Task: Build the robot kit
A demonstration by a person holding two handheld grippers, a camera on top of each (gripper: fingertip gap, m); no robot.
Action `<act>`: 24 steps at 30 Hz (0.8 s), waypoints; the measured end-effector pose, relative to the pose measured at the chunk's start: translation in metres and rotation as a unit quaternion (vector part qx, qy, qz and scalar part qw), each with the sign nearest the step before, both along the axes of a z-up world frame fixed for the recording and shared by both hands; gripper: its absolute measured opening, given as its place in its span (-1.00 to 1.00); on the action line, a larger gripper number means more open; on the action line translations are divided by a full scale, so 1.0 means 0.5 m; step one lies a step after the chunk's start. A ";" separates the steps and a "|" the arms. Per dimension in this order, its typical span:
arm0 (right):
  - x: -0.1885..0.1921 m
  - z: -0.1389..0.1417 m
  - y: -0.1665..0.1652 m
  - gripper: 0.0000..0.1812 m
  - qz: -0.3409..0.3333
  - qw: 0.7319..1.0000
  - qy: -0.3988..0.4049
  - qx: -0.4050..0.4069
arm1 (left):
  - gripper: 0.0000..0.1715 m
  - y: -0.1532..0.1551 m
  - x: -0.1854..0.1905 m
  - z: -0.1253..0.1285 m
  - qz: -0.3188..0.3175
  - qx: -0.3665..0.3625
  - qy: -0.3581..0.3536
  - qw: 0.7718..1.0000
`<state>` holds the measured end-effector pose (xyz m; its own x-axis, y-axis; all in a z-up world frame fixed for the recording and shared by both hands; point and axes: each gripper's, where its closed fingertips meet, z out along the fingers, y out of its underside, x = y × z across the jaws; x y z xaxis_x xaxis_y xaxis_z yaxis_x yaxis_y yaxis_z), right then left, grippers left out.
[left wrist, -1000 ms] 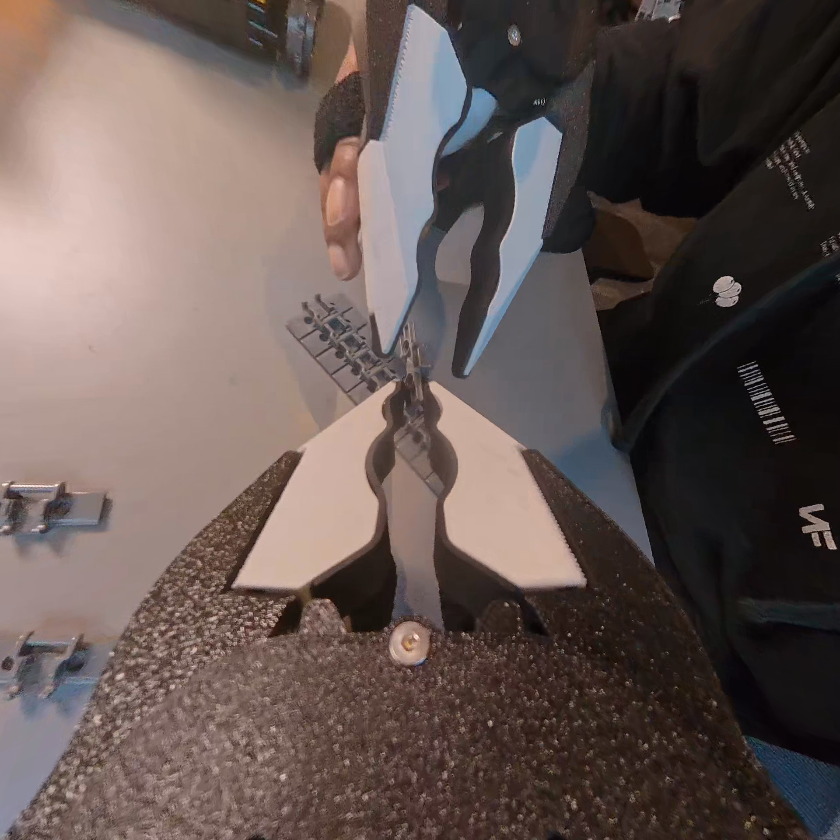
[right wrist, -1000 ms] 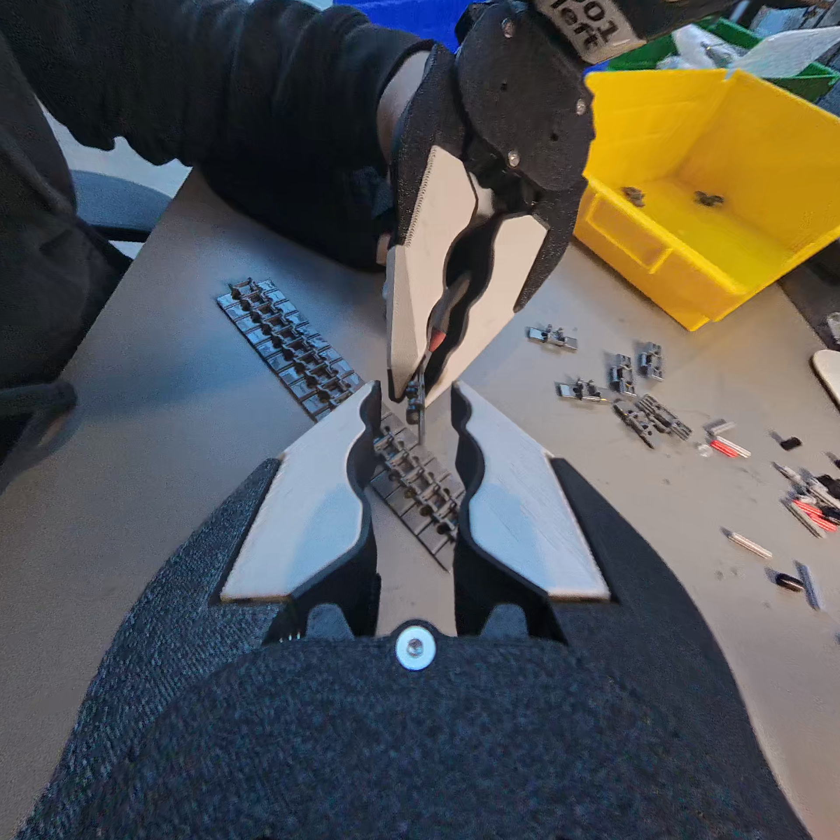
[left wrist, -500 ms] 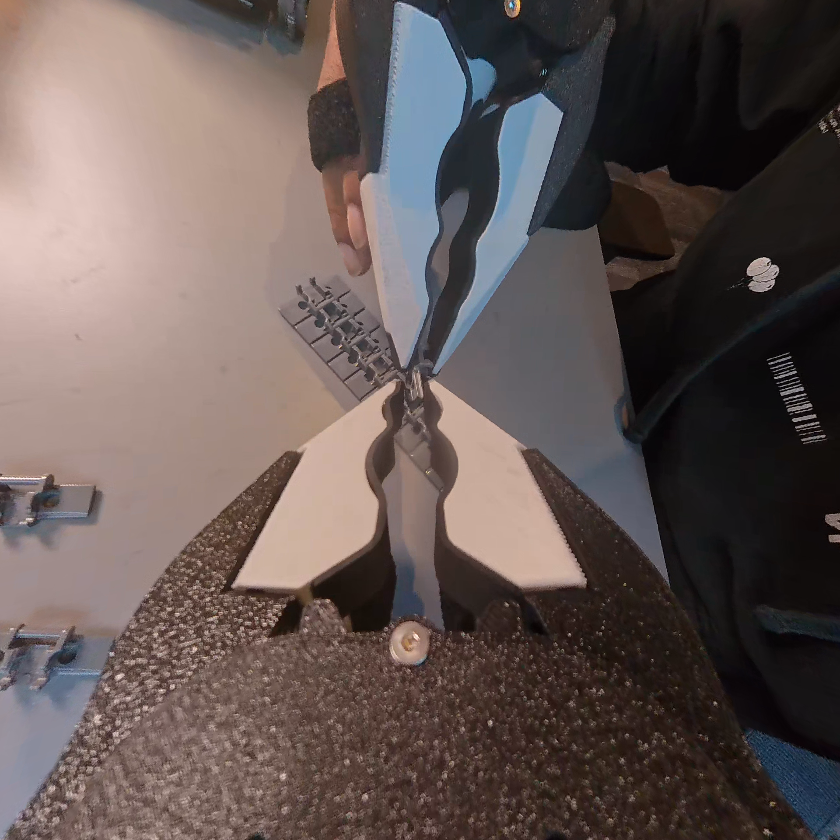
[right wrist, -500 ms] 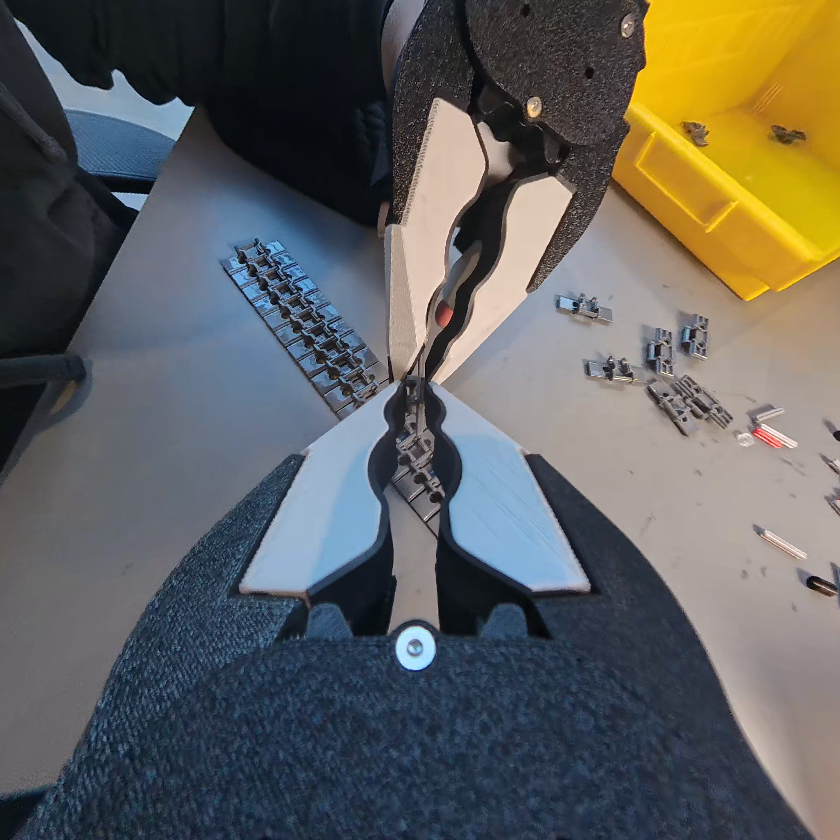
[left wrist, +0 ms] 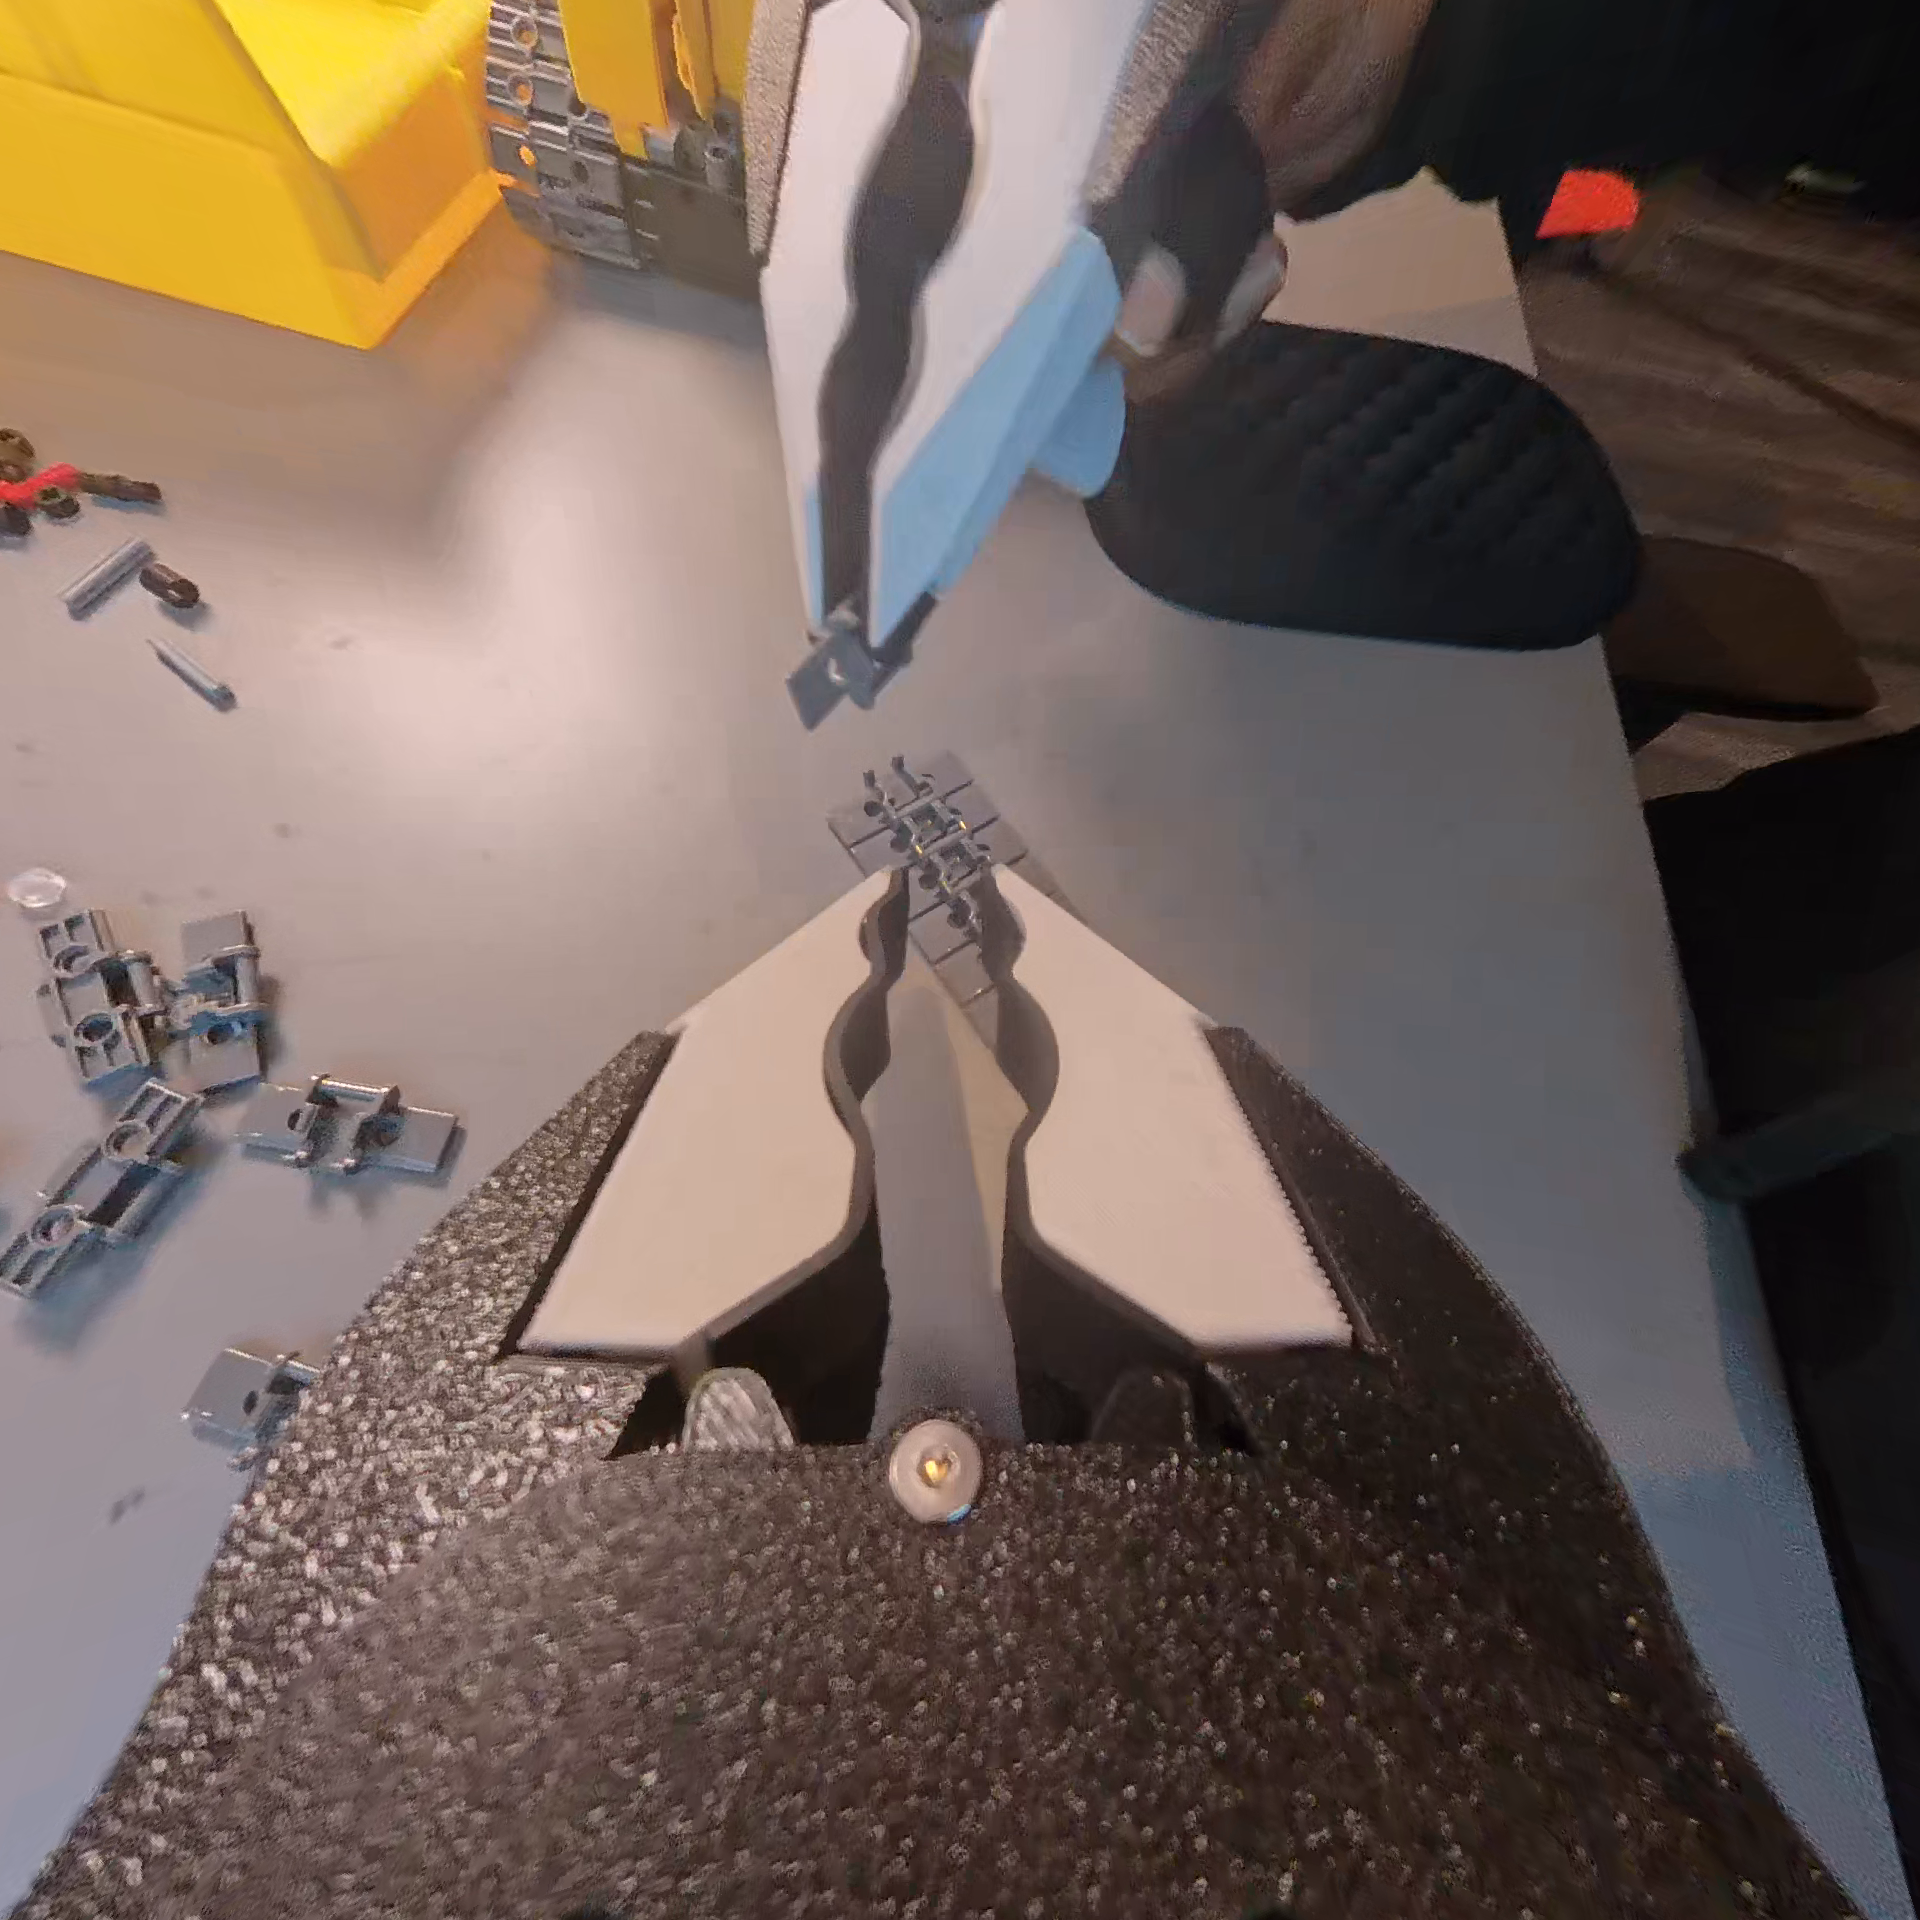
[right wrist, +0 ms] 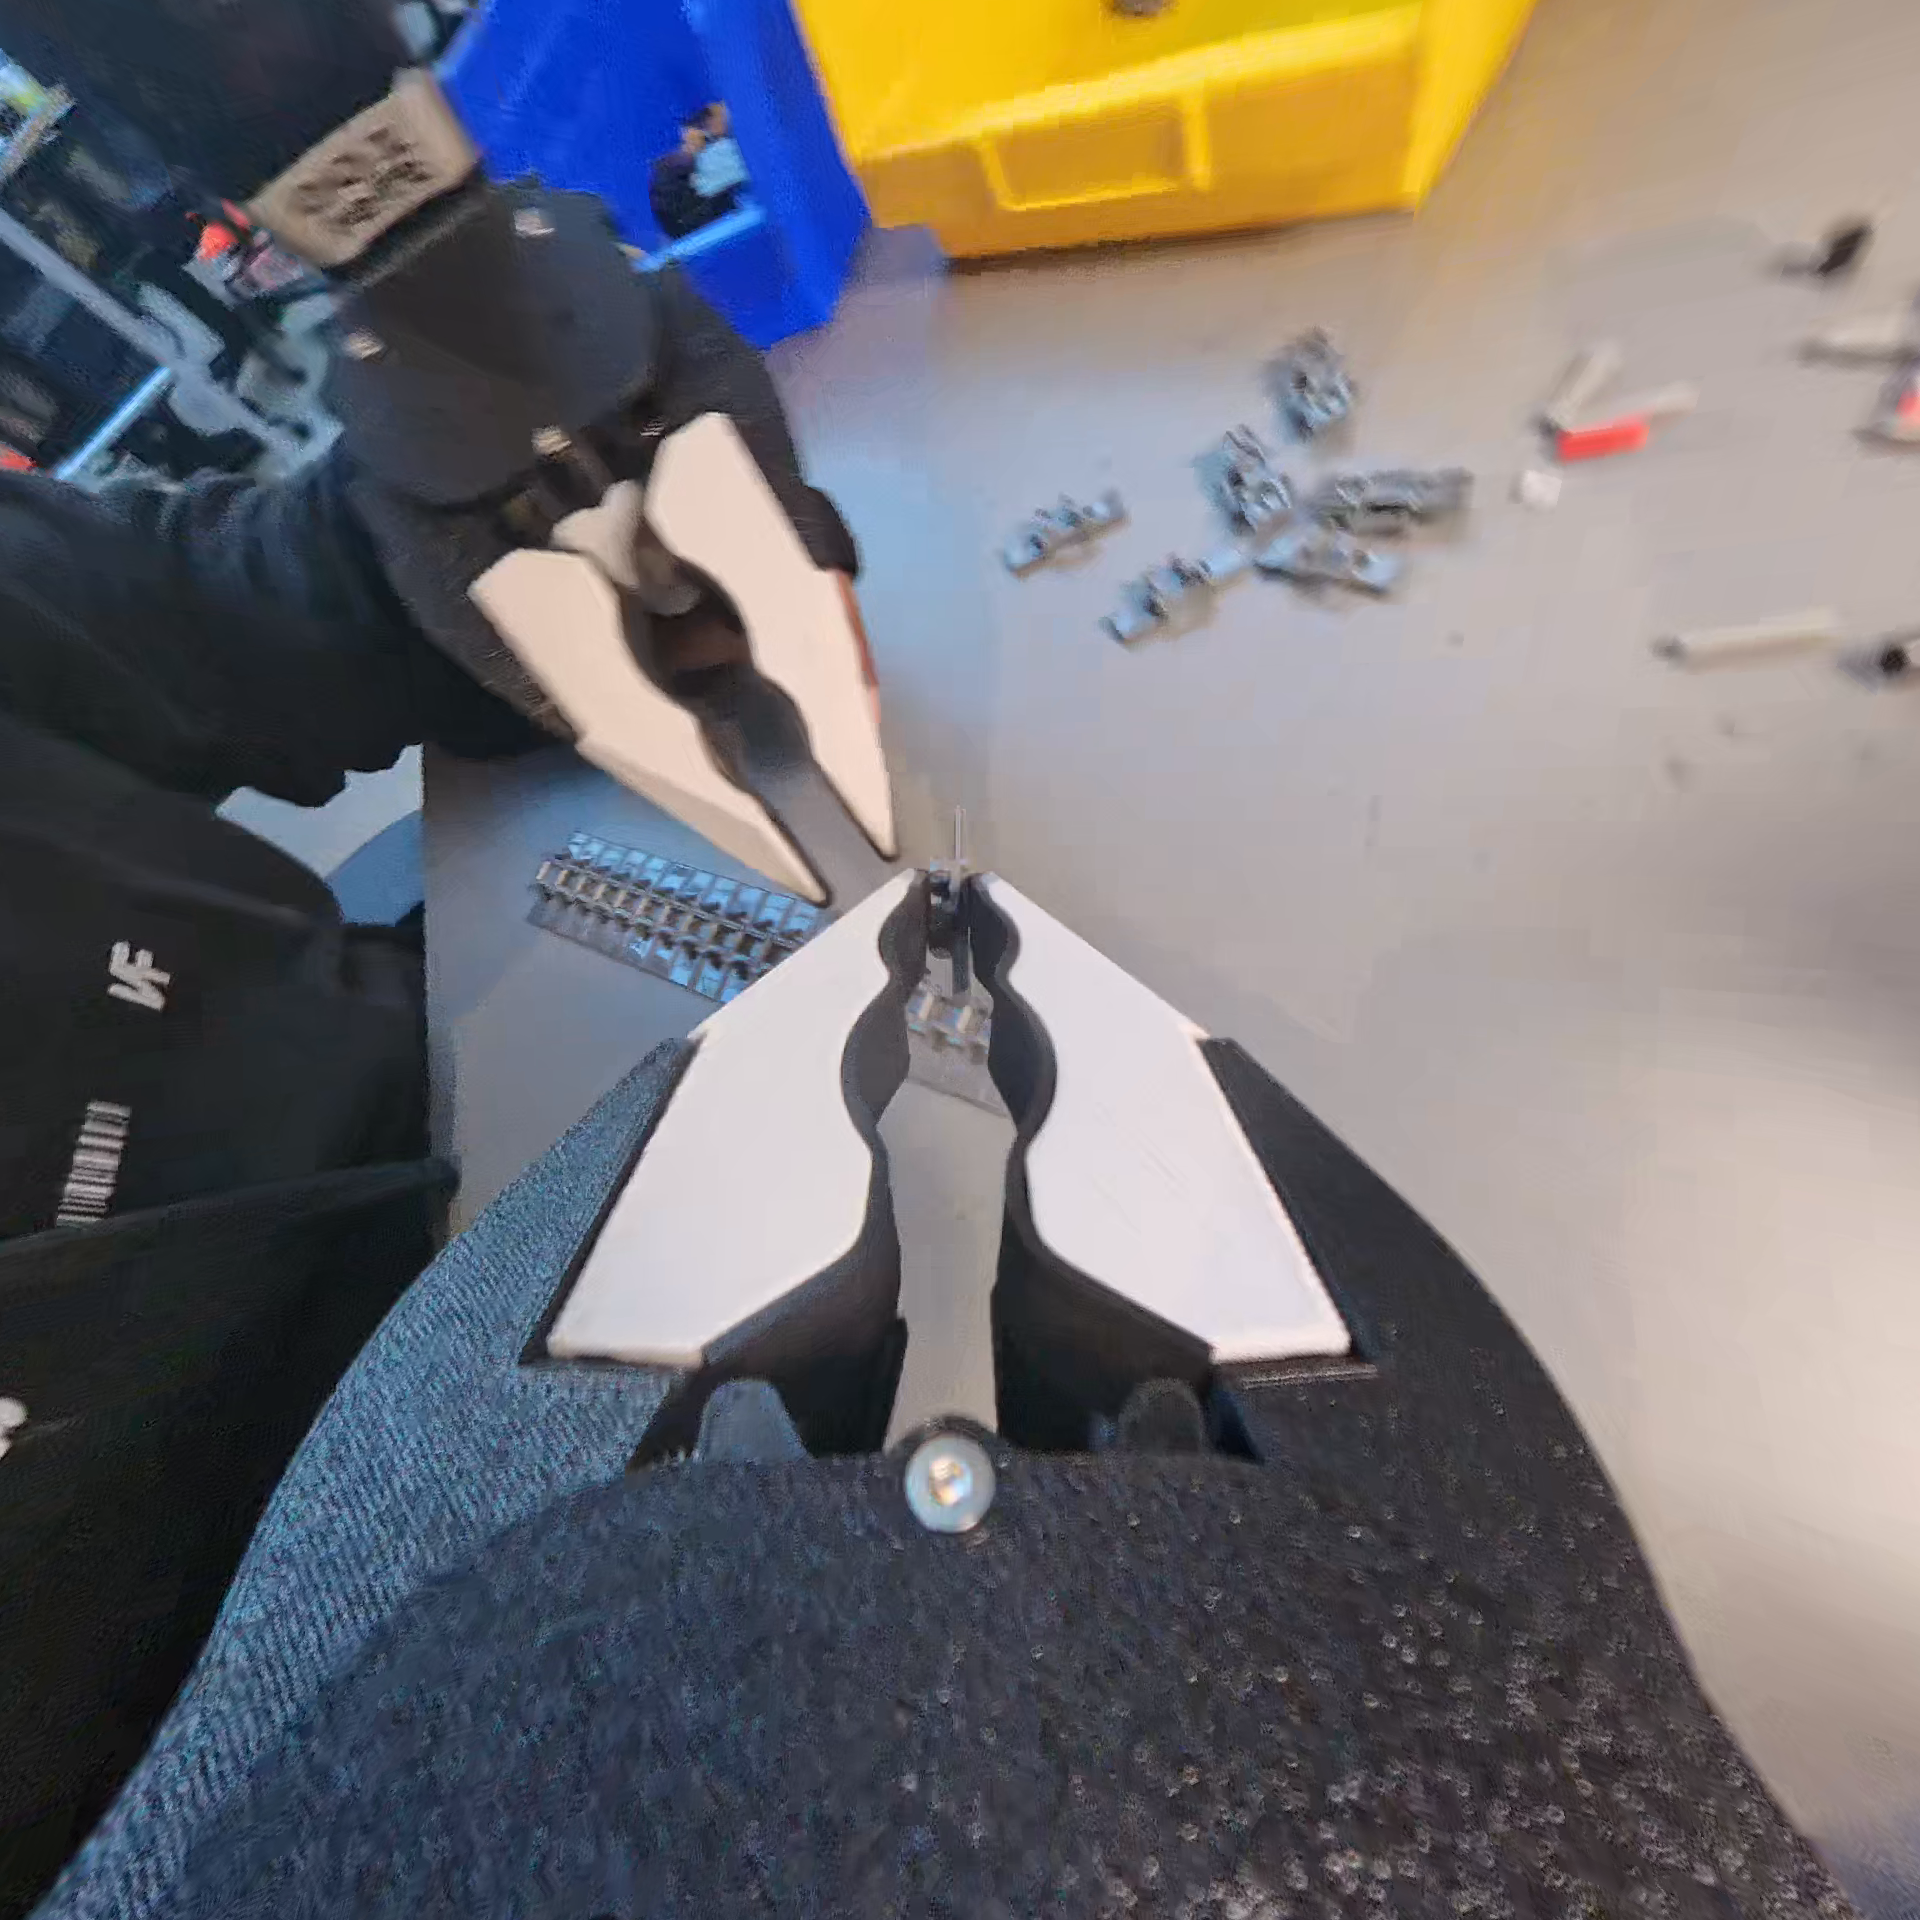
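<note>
Left wrist view is filled by the left gripper (left wrist: 943, 891). Its pale fingers are narrowly parted astride the end of the grey linked track strip (left wrist: 925, 831), which lies flat on the table. Whether the strip is actually pinched cannot be told. The right gripper (right wrist: 951, 883) is closed on a single small grey track link (right wrist: 948, 914), held by one edge clear of the table and just beyond the strip's end.

In judgement, the link is held only at the extreme fingertips. A slight twist or a relaxed grip could let it pivot or drop. If the strip is not clamped, it could slide under any sideways push.

A matte grey tabletop (left wrist: 468, 748) carries all the parts. A yellow plastic bin (right wrist: 1143, 135) and a blue bin (right wrist: 623, 135) stand at its far side. A black mesh chair seat (left wrist: 1351, 478) is seen past the table edge. Loose grey links (left wrist: 156, 1029) and small pins (left wrist: 192, 670) are scattered well apart from both grippers.
</note>
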<state>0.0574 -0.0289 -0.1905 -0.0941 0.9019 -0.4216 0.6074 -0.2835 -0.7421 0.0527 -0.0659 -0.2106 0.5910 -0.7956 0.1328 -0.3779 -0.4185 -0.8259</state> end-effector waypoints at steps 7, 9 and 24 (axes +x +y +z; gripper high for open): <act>0.026 -0.075 0.017 -0.92 -0.079 0.989 -0.095 -0.075 | -0.68 -0.011 0.026 -0.036 0.010 -0.010 0.049 0.999; 0.029 -0.085 0.022 -0.92 -0.096 0.987 -0.107 -0.076 | -0.66 -0.010 0.024 -0.047 0.016 -0.006 0.072 0.997; 0.024 -0.097 0.020 -0.92 -0.171 0.979 -0.101 -0.053 | -0.68 -0.016 0.028 -0.074 0.049 -0.010 0.114 0.992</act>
